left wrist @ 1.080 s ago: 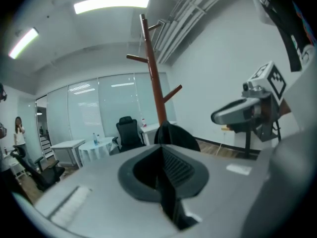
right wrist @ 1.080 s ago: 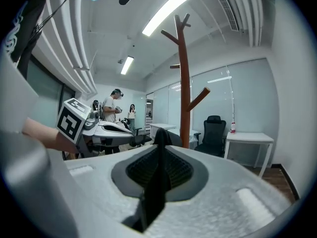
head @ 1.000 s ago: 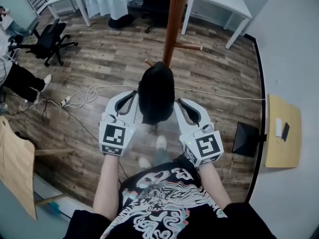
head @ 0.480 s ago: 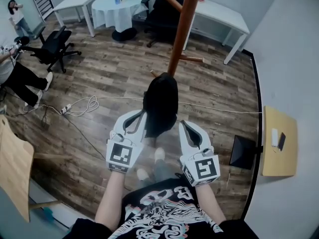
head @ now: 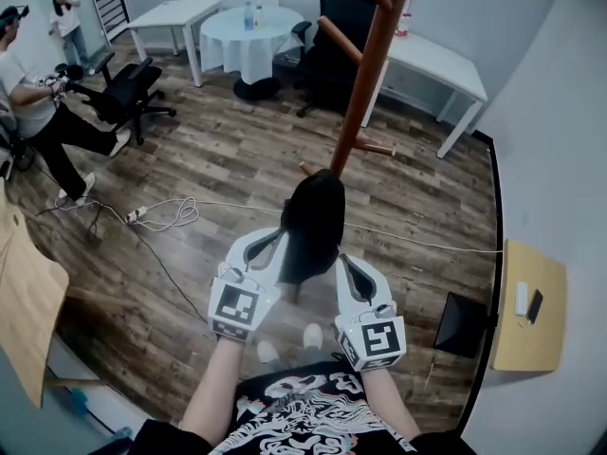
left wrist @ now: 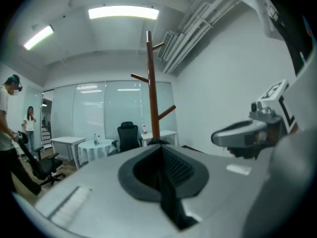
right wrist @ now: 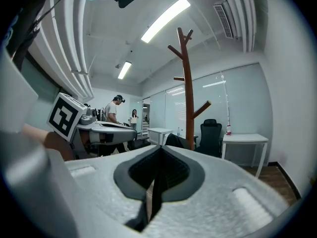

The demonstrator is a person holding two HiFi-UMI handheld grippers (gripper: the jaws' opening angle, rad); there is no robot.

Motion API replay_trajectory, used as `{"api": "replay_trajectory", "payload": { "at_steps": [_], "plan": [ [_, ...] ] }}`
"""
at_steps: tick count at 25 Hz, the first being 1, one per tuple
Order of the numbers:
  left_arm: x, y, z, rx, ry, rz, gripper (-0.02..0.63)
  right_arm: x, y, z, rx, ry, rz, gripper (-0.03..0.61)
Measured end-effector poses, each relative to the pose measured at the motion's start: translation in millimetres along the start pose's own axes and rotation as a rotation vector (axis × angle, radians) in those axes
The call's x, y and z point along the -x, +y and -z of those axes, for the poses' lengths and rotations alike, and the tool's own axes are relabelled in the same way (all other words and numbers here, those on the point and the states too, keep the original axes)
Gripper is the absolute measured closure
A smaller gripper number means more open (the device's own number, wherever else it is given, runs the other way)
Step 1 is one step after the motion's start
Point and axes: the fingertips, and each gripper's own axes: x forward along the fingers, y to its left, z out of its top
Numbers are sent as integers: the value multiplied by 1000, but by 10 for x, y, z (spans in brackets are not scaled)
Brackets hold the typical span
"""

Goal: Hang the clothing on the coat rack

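Observation:
A black garment hangs bunched between my two grippers, just in front of the brown wooden coat rack. My left gripper is shut on the garment's left side, and dark cloth shows pinched in its closed jaws. My right gripper is shut on the garment's right edge, with a thin black strip of cloth between its jaws. In both gripper views the coat rack stands straight ahead, its pegs bare. The left gripper and right gripper both point about level at it.
Two people stand at far left beside an office chair. A round table with a white cloth, a black chair and a white desk stand behind the rack. A cable trails across the wooden floor. A small yellow table stands at right.
Both grippers have carried the garment forward and a little up toward the rack. The view has tilted up, so more of the rack and room shows.

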Motion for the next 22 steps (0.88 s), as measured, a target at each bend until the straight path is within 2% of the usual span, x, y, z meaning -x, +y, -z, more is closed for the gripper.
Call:
{"api": "replay_trajectory", "payload": {
  "at_steps": [10, 14, 22],
  "plan": [
    [-275, 162, -11, 16, -5, -67, 624, -89, -356, 20, 4, 7, 4, 579],
    [-405, 184, 5, 23, -19, -49, 624, -148, -445, 60, 9, 7, 8, 579],
    [-599, 112, 110, 15, 11, -15, 624, -244, -581, 204, -8, 29, 16, 578]
  ]
}}
